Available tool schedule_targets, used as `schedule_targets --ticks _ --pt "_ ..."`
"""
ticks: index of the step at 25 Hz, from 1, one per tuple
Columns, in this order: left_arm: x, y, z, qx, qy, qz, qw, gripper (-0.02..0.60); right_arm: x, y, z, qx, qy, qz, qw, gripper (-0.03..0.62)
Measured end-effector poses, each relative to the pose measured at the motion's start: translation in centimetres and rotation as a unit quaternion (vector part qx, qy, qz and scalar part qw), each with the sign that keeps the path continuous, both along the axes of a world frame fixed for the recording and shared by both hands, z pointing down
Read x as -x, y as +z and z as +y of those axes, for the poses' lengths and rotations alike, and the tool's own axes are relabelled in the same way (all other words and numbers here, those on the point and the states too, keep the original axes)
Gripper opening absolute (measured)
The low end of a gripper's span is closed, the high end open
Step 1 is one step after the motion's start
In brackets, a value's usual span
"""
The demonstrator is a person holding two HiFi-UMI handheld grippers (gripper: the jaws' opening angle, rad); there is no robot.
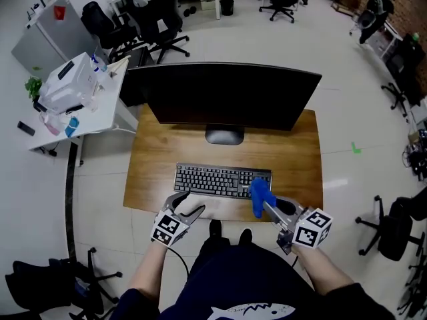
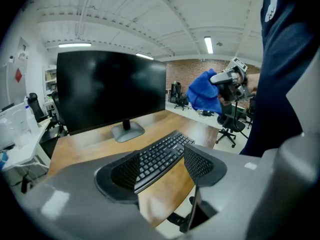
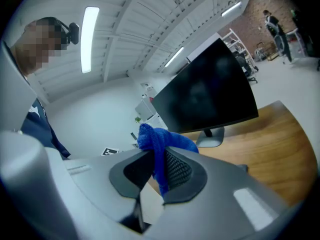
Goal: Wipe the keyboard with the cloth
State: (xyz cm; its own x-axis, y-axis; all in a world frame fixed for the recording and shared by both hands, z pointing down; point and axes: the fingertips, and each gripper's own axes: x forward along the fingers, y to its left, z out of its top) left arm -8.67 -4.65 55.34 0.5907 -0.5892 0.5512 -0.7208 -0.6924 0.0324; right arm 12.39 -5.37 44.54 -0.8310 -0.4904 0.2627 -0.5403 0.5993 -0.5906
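Note:
A black keyboard (image 1: 221,180) lies on the wooden desk (image 1: 163,152) in front of the monitor; the left gripper view also shows the keyboard (image 2: 160,156). My right gripper (image 1: 261,203) is shut on a blue cloth (image 1: 260,193), held above the keyboard's right end. In the right gripper view the cloth (image 3: 159,146) is pinched between the jaws of the right gripper (image 3: 159,171). My left gripper (image 1: 187,207) stands open and empty by the keyboard's near left corner. Its jaws frame the keyboard in the left gripper view (image 2: 161,166), where the cloth (image 2: 205,91) hangs to the right.
A large black monitor (image 1: 220,95) on a grey stand (image 1: 224,136) fills the back of the desk. A white side table (image 1: 80,105) with clutter stands at the left. Office chairs (image 1: 157,22) ring the desk on the floor.

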Motion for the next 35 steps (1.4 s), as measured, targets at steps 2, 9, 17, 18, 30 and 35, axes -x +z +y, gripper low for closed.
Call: schedule_targets --ticks 2,9,17,18,30,35 --pt "2.2 2.6 -1.3 0.02 -0.006 -0.017 0.9996 0.281 -0.5 1.3 -0.5 0.013 0.019 0.016 1.0 0.05" --pt "8.4 10.6 -4.0 0.079 0.003 -0.099 0.992 0.33 -3.8 6.1 -2.3 0.048 0.106 0.072 0.991 0.05" --pt "11.7 17.0 -4.3 0.141 0.027 -0.147 0.9787 0.344 -8.3 12.4 -4.0 0.064 0.159 0.184 0.968 0.05" --pt "11.7 17.5 -4.2 0.145 0.029 -0.149 0.9777 0.344 -8.6 13.4 -4.2 0.064 0.159 0.203 0.964 0.051" --pt "10.8 19.3 -5.3 0.159 0.044 -0.139 0.9764 0.345 -3.3 26.4 -3.9 0.074 -0.014 0.395 0.916 0.05" --pt "10.9 19.3 -5.3 0.163 0.053 -0.132 0.9764 0.345 -1.4 28.1 -3.6 0.072 -0.045 0.423 0.902 0.049"
